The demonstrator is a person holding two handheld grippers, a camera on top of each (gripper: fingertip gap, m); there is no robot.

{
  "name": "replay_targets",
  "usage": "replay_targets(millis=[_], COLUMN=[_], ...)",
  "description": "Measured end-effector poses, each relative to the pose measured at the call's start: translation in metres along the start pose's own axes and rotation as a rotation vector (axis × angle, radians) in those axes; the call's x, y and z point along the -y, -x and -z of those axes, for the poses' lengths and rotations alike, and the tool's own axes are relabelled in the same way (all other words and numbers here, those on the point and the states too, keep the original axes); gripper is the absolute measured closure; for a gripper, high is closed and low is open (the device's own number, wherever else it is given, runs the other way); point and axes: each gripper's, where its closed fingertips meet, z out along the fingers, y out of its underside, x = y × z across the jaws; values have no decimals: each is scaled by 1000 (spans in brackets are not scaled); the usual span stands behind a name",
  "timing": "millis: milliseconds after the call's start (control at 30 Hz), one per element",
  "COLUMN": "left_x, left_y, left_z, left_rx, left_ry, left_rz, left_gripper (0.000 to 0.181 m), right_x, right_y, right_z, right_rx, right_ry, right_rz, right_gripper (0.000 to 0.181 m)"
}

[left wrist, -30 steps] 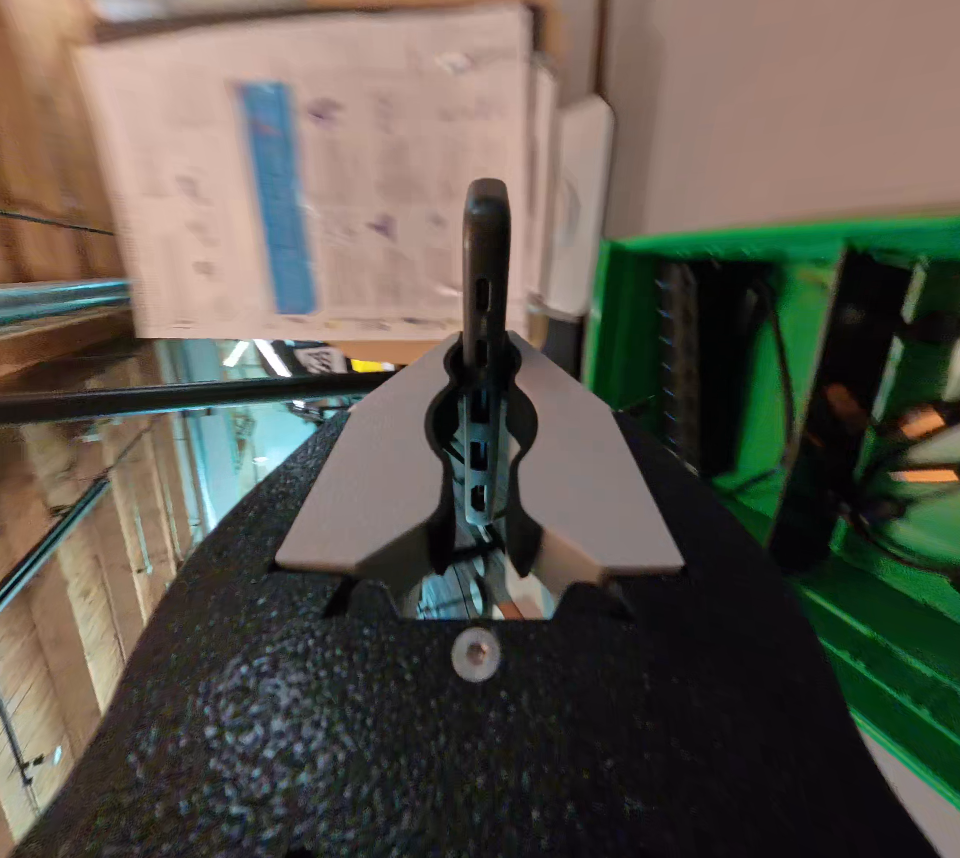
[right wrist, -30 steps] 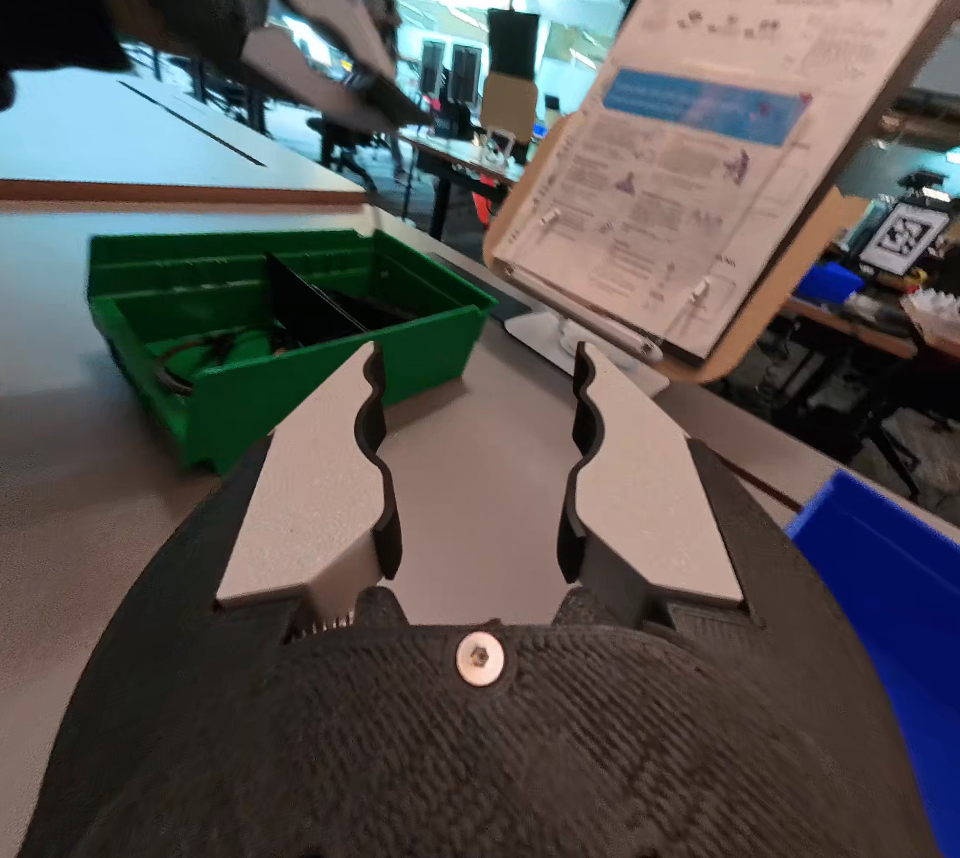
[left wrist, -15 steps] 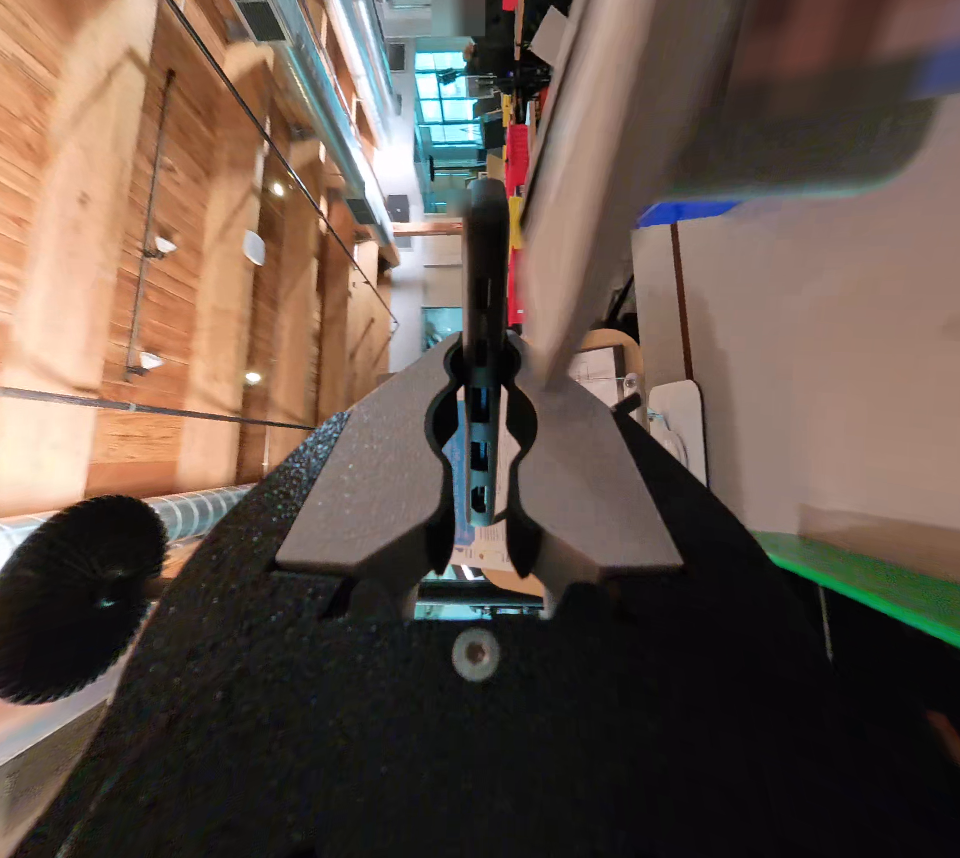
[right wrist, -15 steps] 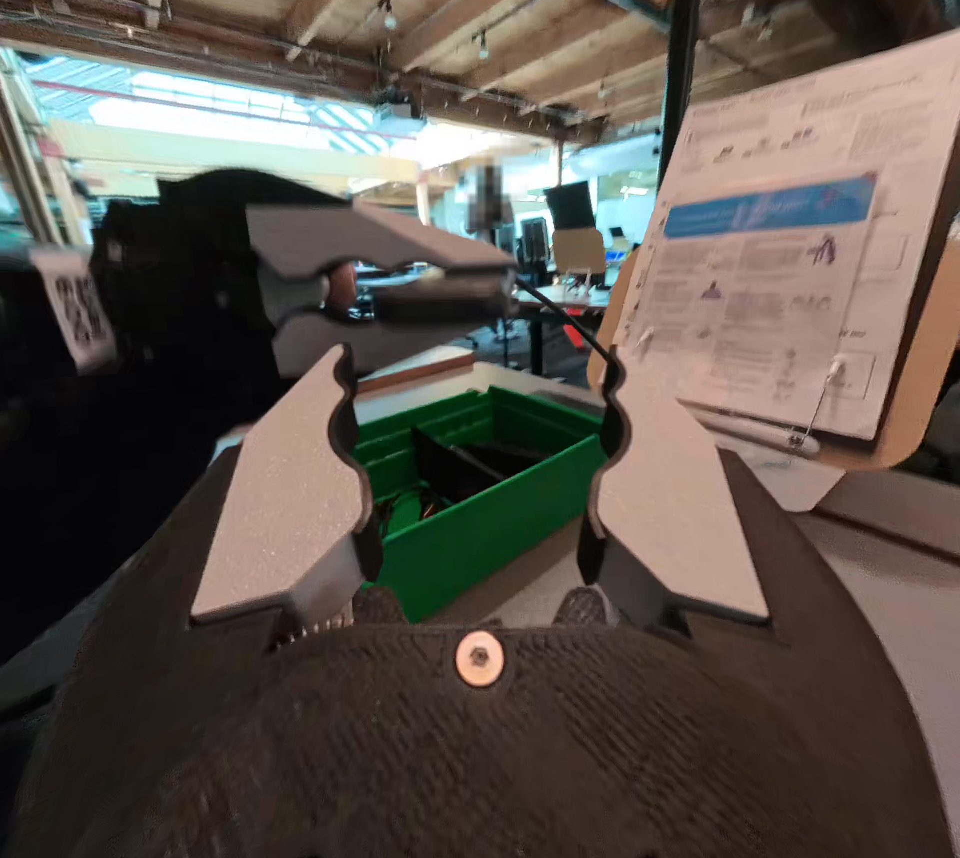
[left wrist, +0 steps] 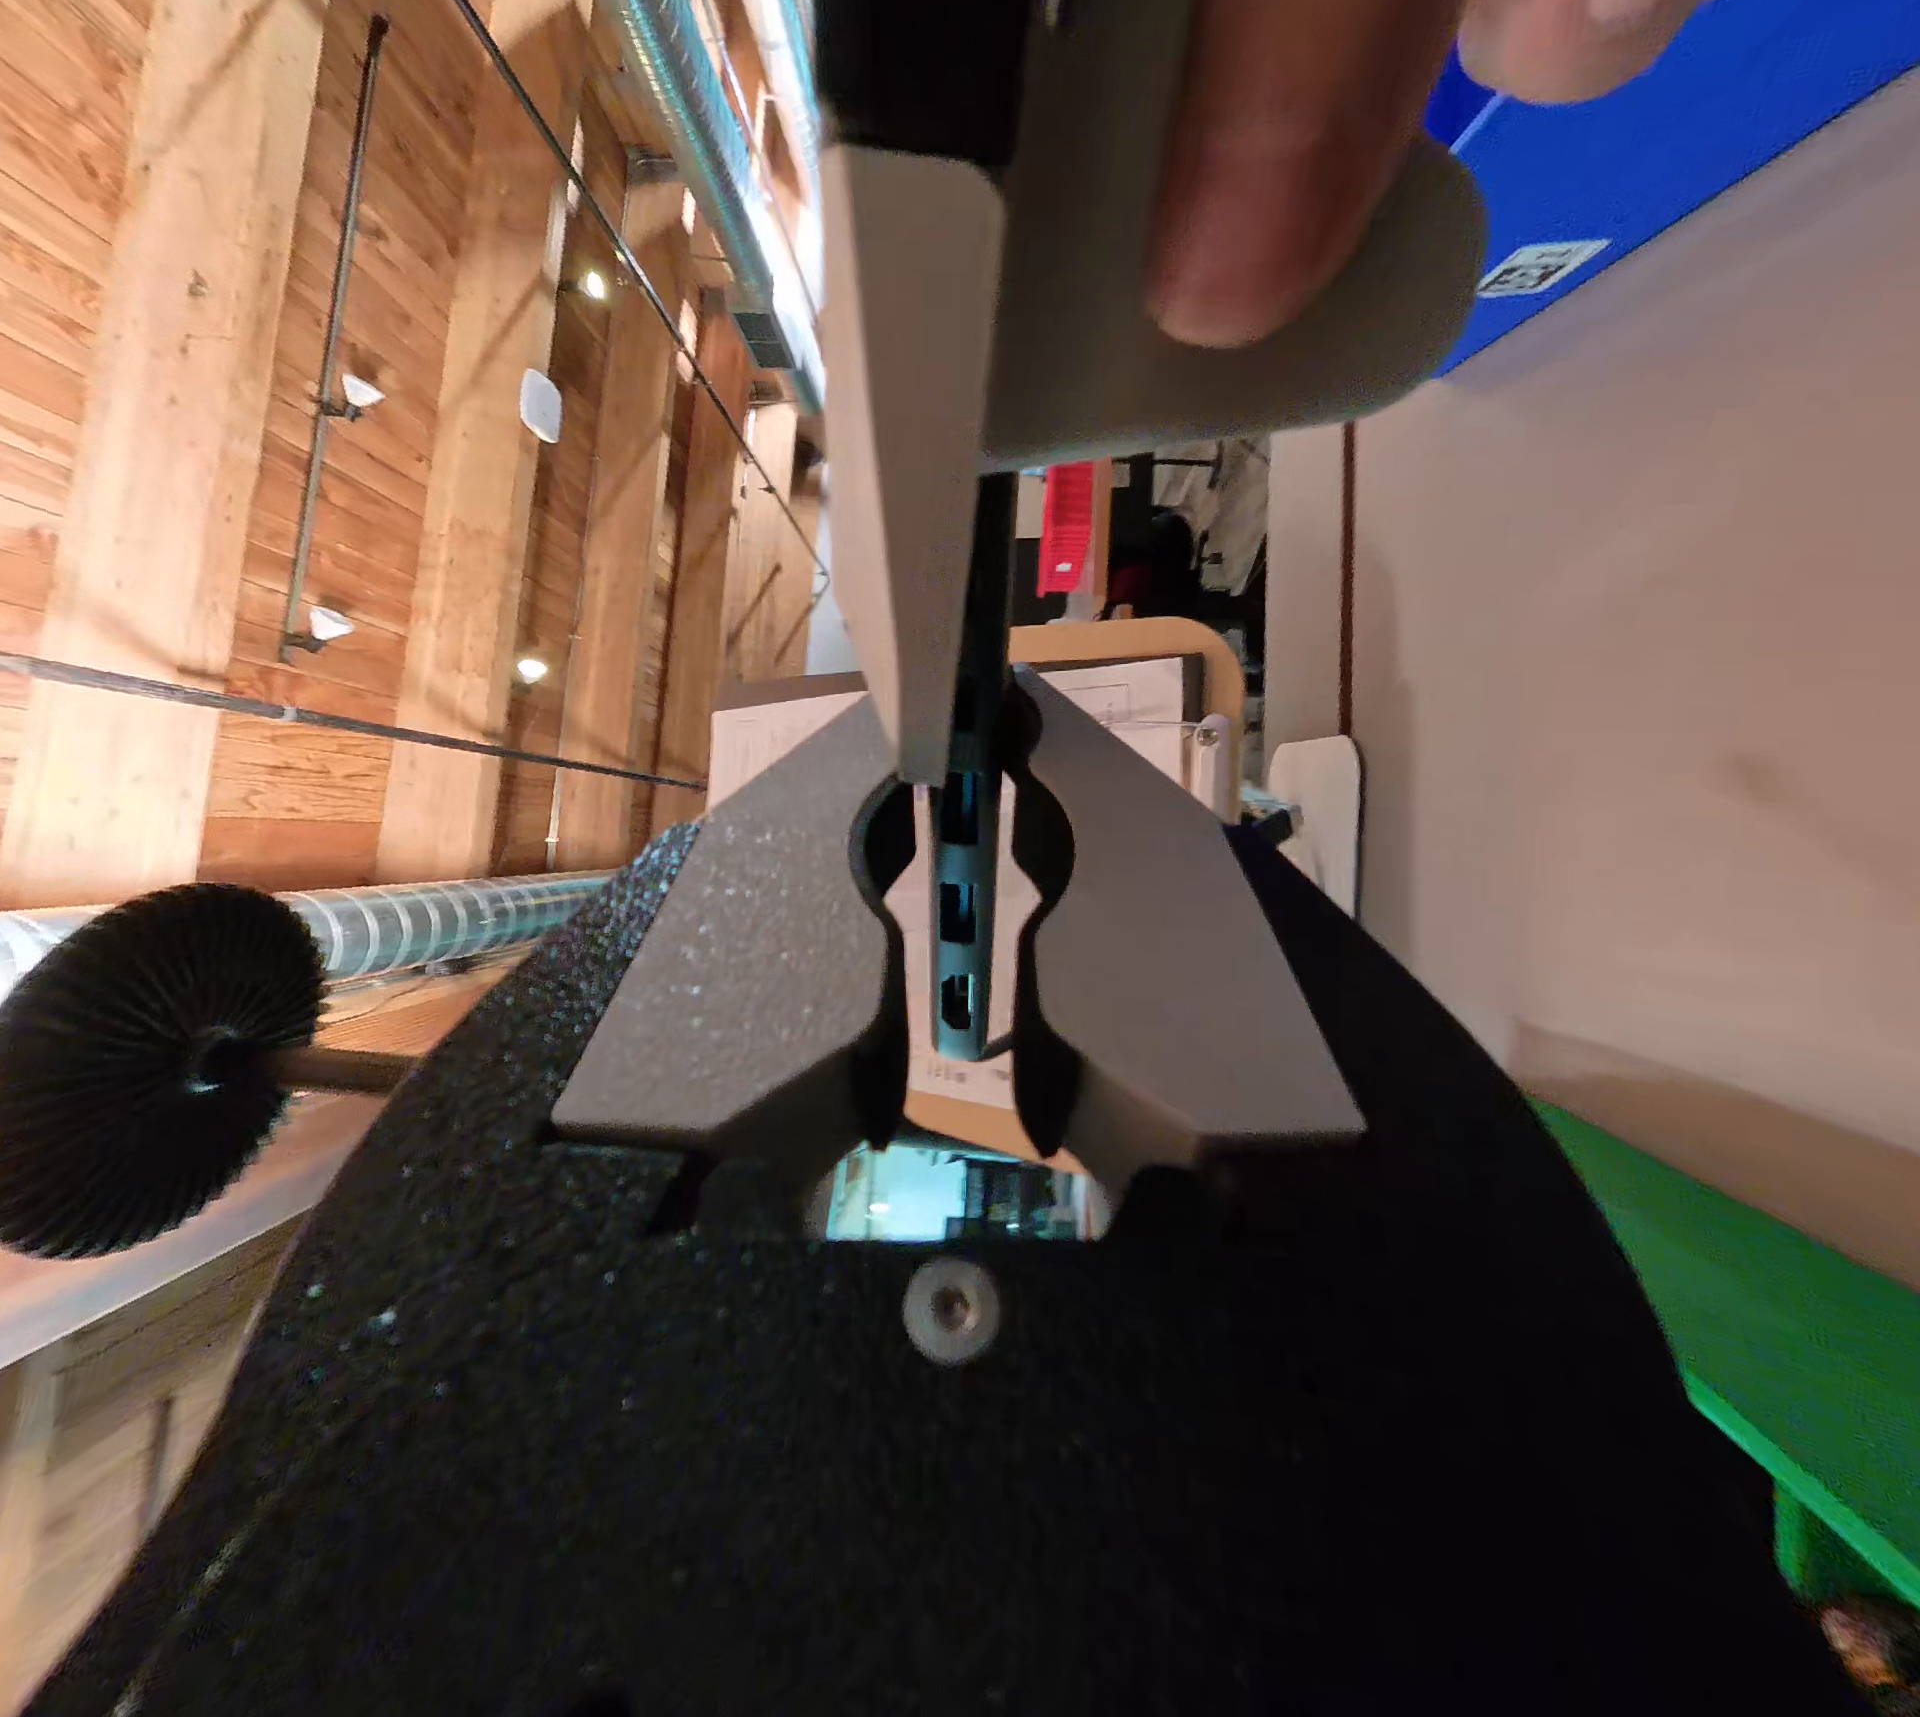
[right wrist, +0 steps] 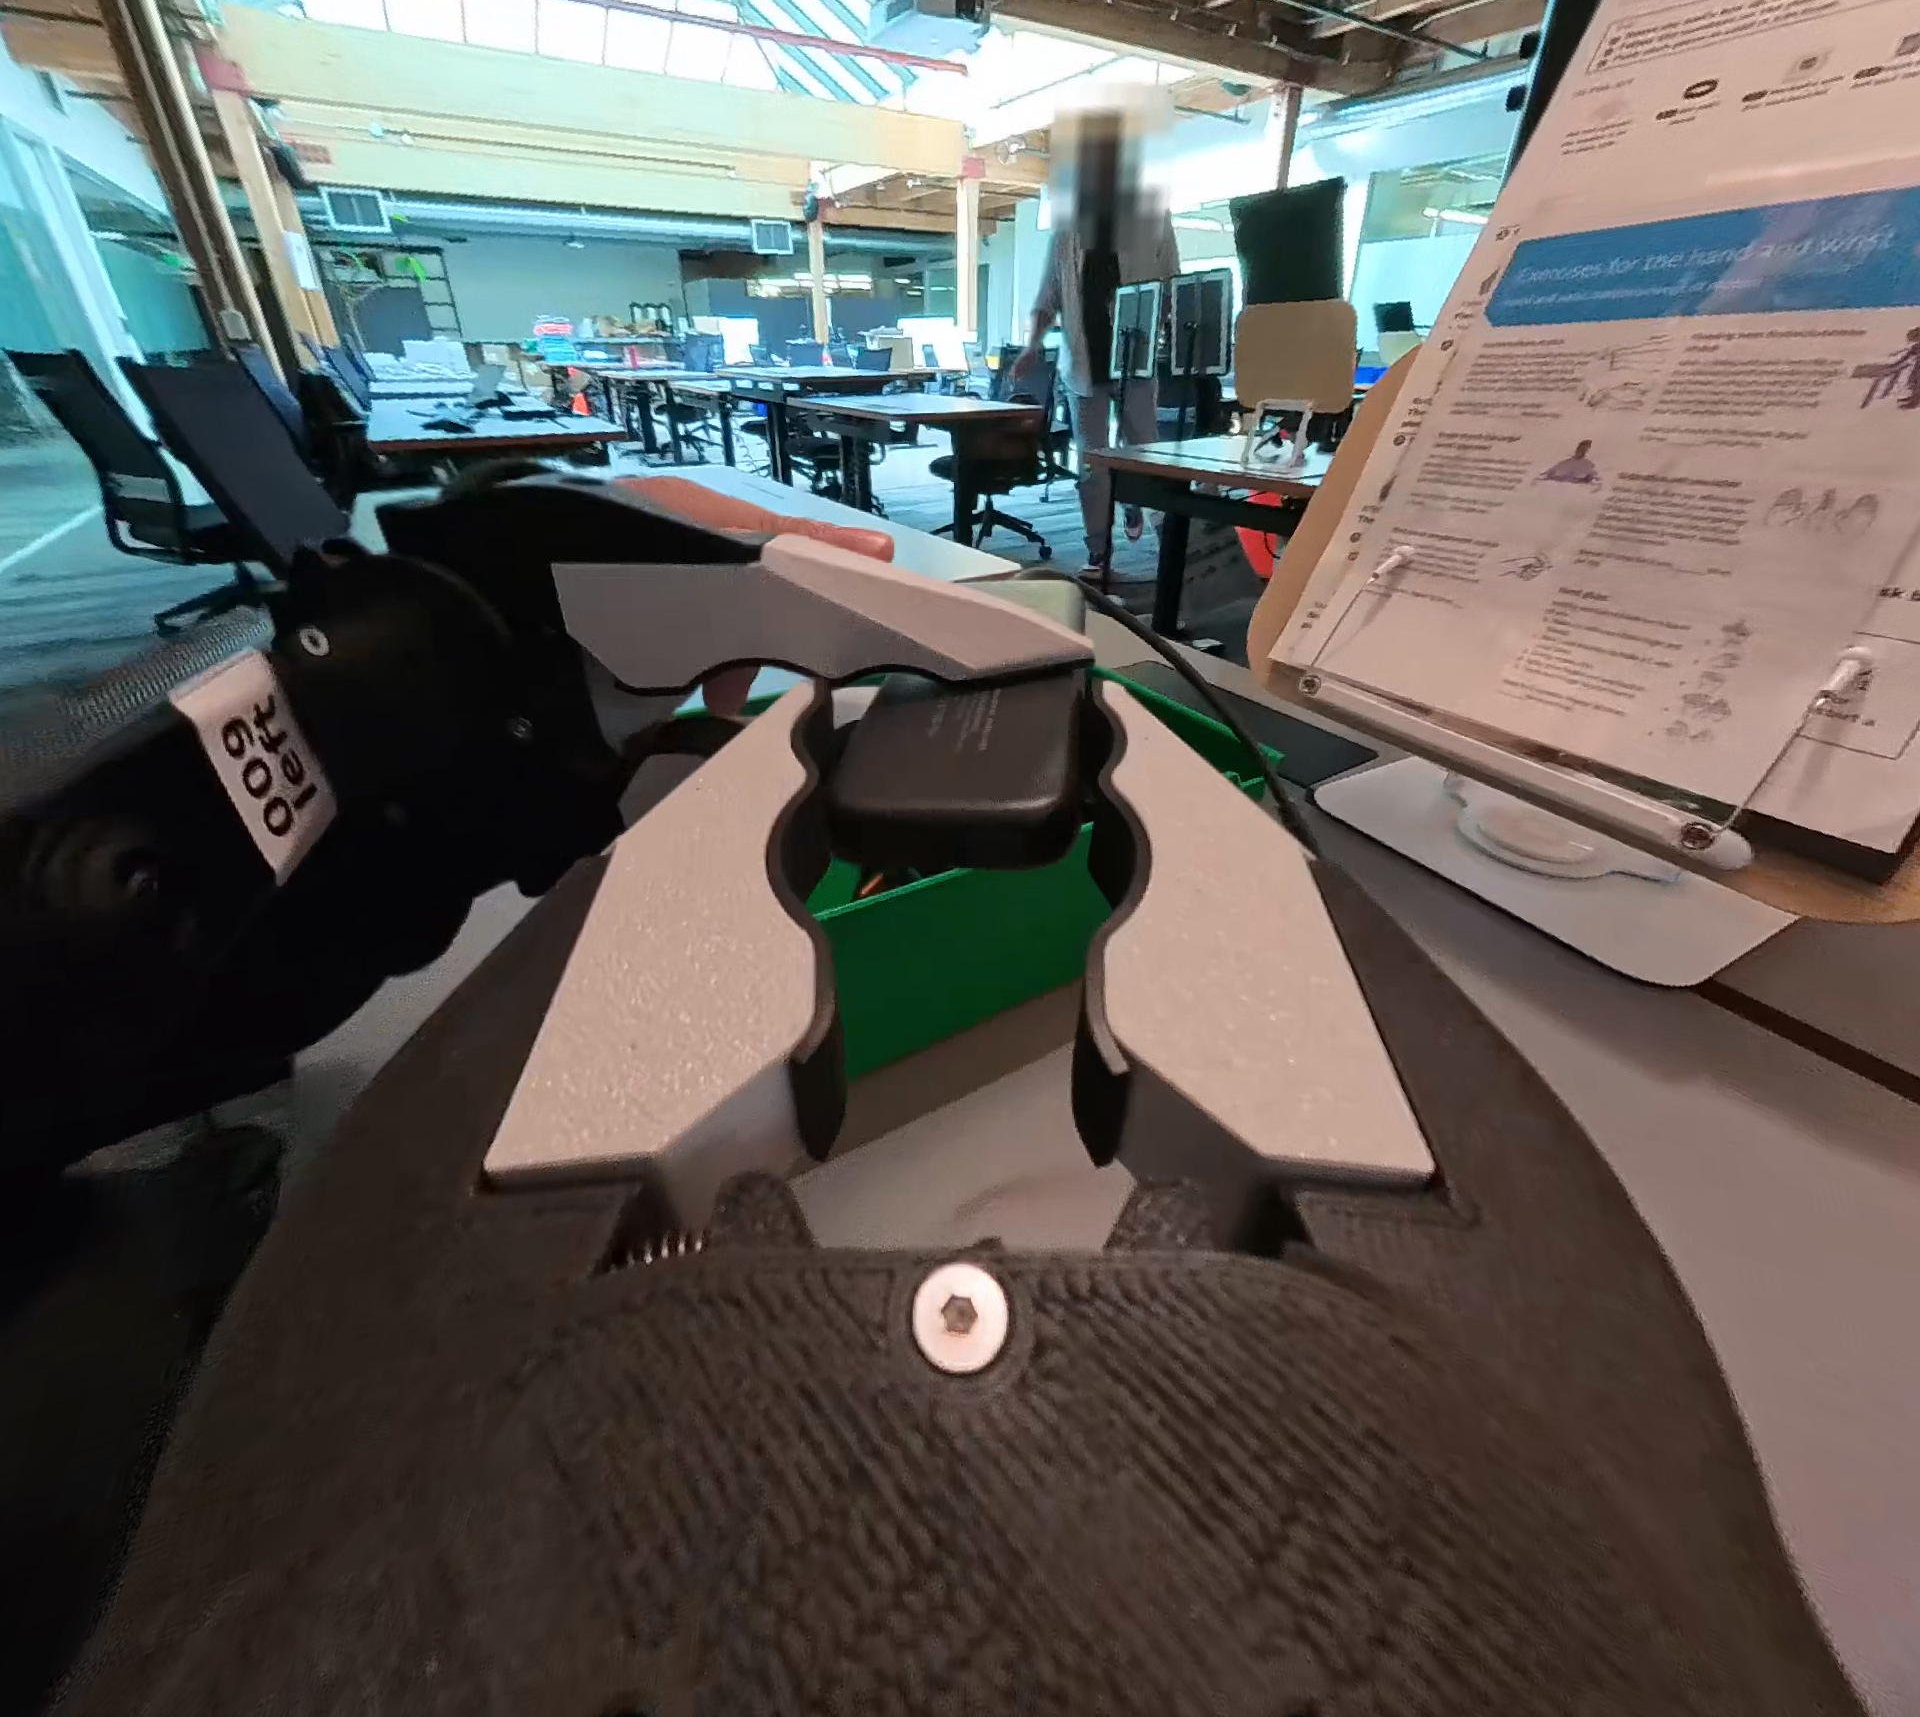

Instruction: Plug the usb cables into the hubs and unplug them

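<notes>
My left gripper (left wrist: pixel 956 717) is shut on a thin black USB hub (left wrist: pixel 961 940), seen edge-on with its row of ports facing the camera. In the right wrist view the left gripper (right wrist: pixel 1049 675) comes in from the left and holds the hub (right wrist: pixel 956 763) flat in the air. My right gripper (right wrist: pixel 961 701) is open, and its jaws flank the hub's free end with narrow gaps on both sides. One right finger (left wrist: pixel 904 472) overlaps the hub in the left wrist view. A black cable (right wrist: pixel 1195 680) trails from the hub's far end. No USB plug shows.
A green bin (right wrist: pixel 956 950) sits on the grey table (right wrist: pixel 1662 1200) under the hub. A paper sheet on a stand (right wrist: pixel 1610 472) is at the right. A blue bin (left wrist: pixel 1662 140) and a hand (left wrist: pixel 1299 57) show beyond. A person (right wrist: pixel 1101 379) stands far back.
My left gripper has lifted and turned with the hub, away from the green bin. My right gripper has risen to the hub, and its jaws have narrowed around the free end.
</notes>
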Motion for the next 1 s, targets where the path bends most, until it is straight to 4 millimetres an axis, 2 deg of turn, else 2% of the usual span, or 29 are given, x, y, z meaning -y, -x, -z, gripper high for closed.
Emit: replay_targets(millis=[200,267,367,433,500,567,633,733,800,867,933,1000], left_x=[1,-7,-22,-25,-20,-14,-1,9,4,5,19,40], left_y=[4,16,30,34,29,8,-21,-58,-71,-73,-64,-57], left_z=[2,6,21,34,40,36,27,22,19,17,17,16], left_rx=[7,55,106,108,48,-77,-228,-324,-289,-252,-249,-314], left_ry=[-42,-24,-16,-66,-138,-114,-71,-7,35,25,-22,-65], left_rz=[83,222,536,887,1250,1528,1661,1618,1456,1254,1102,945], left_gripper=[169,150,129,124,123,127,115,107,103,105,107,118], right_x=[2,8,18,24,29,32,29,28,31,29,23,14], right_y=[1,-5,-24,-34,-41,-44,-42,-40,-38,-40,-42,-43], right_z=[0,6,23,37,47,53,54,55,58,59,57,53], right_rx=[-2,12,33,46,46,33,34,20,19,2,-18,-39], right_ry=[-35,-106,-233,-305,-360,-392,-382,-366,-365,-339,-290,-227], right_rz=[23,-65,-225,-281,-308,-315,-298,-295,-285,-275,-262,-234], right_gripper=[135,135,135,135,135,135,135,135,135,135,135,135])
